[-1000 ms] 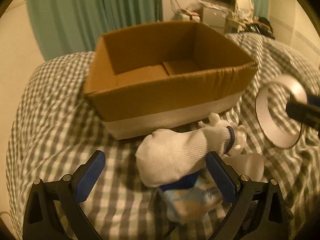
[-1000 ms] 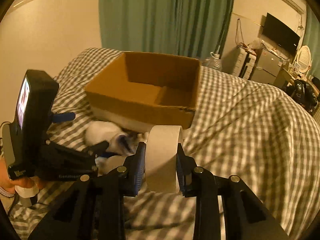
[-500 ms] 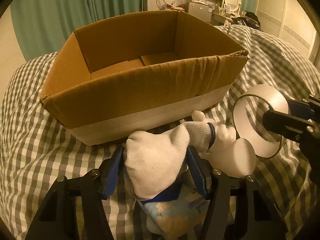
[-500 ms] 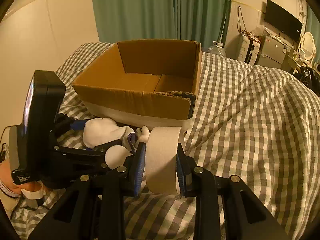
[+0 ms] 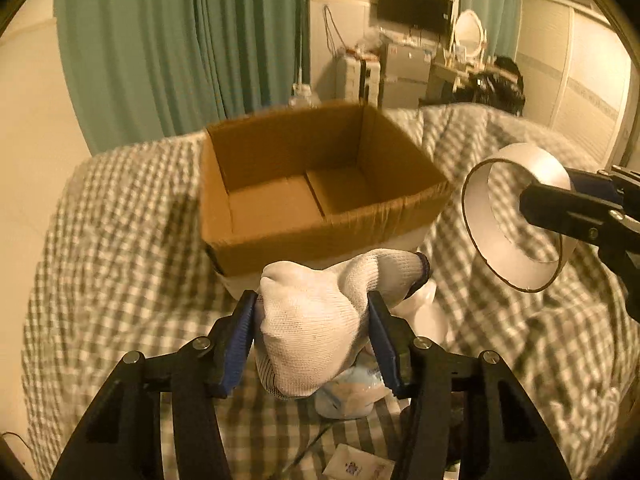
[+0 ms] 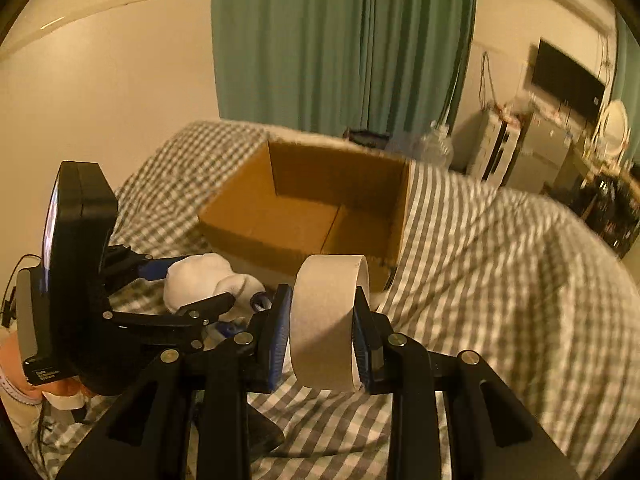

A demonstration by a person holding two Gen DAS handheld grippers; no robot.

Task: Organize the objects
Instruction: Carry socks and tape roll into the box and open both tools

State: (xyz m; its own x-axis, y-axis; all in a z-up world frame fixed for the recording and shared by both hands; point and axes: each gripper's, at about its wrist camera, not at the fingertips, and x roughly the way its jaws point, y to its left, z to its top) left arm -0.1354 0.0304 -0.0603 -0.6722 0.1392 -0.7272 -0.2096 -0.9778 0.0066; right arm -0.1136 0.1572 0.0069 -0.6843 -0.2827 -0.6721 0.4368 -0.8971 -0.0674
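Note:
An open, empty cardboard box (image 5: 320, 184) sits on a checked bedspread (image 5: 120, 248); it also shows in the right wrist view (image 6: 316, 220). My left gripper (image 5: 312, 336) is shut on a white knit glove (image 5: 316, 320), lifted off the bed in front of the box. My right gripper (image 6: 322, 332) is shut on a wide roll of white tape (image 6: 326, 320), held above the bed to the right of the box; the roll also shows in the left wrist view (image 5: 516, 216).
A white toy (image 5: 428, 316) and a pale blue packet (image 5: 352, 392) lie on the bed under the glove. A small printed packet (image 5: 356, 466) lies nearer. Green curtains (image 5: 192, 48) hang behind; a cluttered desk (image 5: 420, 68) stands at the back right.
My left gripper closed on the glove and lifted it from the bed. My right gripper rose with the tape roll. Both now look down into the box.

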